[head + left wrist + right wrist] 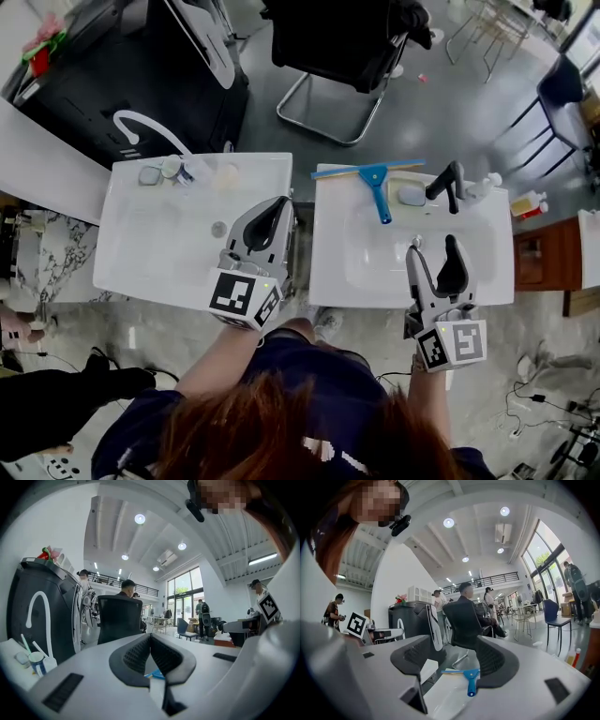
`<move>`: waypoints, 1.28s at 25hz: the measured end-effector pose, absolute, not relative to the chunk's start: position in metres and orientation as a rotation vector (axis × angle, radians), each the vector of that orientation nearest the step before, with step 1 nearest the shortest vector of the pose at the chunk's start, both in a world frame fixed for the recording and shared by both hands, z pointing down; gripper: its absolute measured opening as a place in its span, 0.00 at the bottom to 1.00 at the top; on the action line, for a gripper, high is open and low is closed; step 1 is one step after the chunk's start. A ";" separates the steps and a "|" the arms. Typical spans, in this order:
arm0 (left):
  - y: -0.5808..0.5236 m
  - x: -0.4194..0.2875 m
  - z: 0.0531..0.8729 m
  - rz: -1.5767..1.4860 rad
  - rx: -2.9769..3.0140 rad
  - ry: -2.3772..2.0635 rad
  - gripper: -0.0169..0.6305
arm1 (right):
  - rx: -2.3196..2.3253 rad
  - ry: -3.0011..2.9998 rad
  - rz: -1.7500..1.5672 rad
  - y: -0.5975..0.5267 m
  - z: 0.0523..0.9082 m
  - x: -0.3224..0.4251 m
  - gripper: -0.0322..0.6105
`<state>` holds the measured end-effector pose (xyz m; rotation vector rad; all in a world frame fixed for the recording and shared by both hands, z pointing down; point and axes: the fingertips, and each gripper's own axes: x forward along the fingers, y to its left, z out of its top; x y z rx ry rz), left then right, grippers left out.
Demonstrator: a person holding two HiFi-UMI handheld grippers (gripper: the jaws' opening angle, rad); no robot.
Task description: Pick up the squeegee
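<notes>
Head view shows the approach step: right gripper (pixel 434 246), jaws wide apart and empty, needs to advance toward 10 o'clock and close on the squeegee (pixel 375 178) handle. Left gripper (pixel 278 208) is closed on nothing.

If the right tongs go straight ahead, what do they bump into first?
Probably the blue squeegee. In the right gripper view it lies straight ahead, between the open right tongs. In the head view the black tap stands close beside that line, so depth is hard to judge.
</notes>
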<state>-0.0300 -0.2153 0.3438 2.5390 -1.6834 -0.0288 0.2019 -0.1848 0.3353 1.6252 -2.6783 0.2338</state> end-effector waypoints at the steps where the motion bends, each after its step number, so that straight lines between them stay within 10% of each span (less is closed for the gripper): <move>1: -0.222 -0.030 0.342 -0.030 2.551 -1.673 0.06 | 1.632 -2.674 0.228 -0.190 0.333 0.201 0.53; 32: -0.350 -0.028 0.406 0.040 2.440 -1.702 0.06 | 1.413 -2.413 0.477 -0.362 0.492 0.185 0.52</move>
